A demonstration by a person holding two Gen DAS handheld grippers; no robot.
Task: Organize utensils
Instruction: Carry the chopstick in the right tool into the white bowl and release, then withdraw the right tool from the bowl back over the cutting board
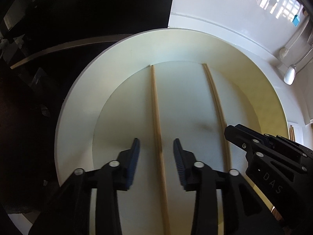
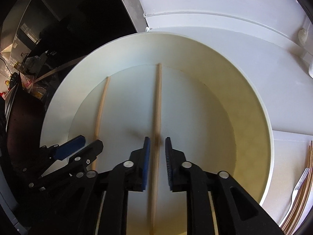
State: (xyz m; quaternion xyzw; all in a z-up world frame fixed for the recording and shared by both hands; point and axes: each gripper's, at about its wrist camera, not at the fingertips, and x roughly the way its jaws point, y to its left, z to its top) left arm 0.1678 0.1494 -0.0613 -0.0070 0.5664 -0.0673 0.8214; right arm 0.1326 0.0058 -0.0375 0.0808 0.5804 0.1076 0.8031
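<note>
Trouble here would come mostly from the chopsticks rolling, since each lies loose on a smooth, flat floor.

In the left wrist view, your left gripper (image 1: 156, 146) hangs over the white tray (image 1: 78, 90) with its fingers (image 1: 135, 152) well apart. The left chopstick (image 1: 156, 107) runs lengthwise between them and neither pad touches it, so nothing is held. The right chopstick (image 1: 215, 96) lies well apart from it, roughly parallel, and its near end passes behind the right gripper's black body at the frame's edge. If you close off-centre, one pad will likely nudge the thin stick sideways before the other arrives, and it could roll or skid out of the grip. Tips scraping the tray floor could also shift the tray on the white tabletop (image 1: 225, 9).

In the right wrist view, your right gripper (image 2: 157, 146) has its fingers (image 2: 147, 152) only narrowly apart, straddling the right chopstick (image 2: 157, 105). A slim gap shows on each side, so I judge it unclamped. With so little clearance, a small twist of your wrist could kick the stick askew. The left gripper (image 2: 82, 145) sits just beside yours, so the two bodies may knock together. More chopsticks and a fork (image 2: 299, 184) lie outside the tray on the right.
</note>
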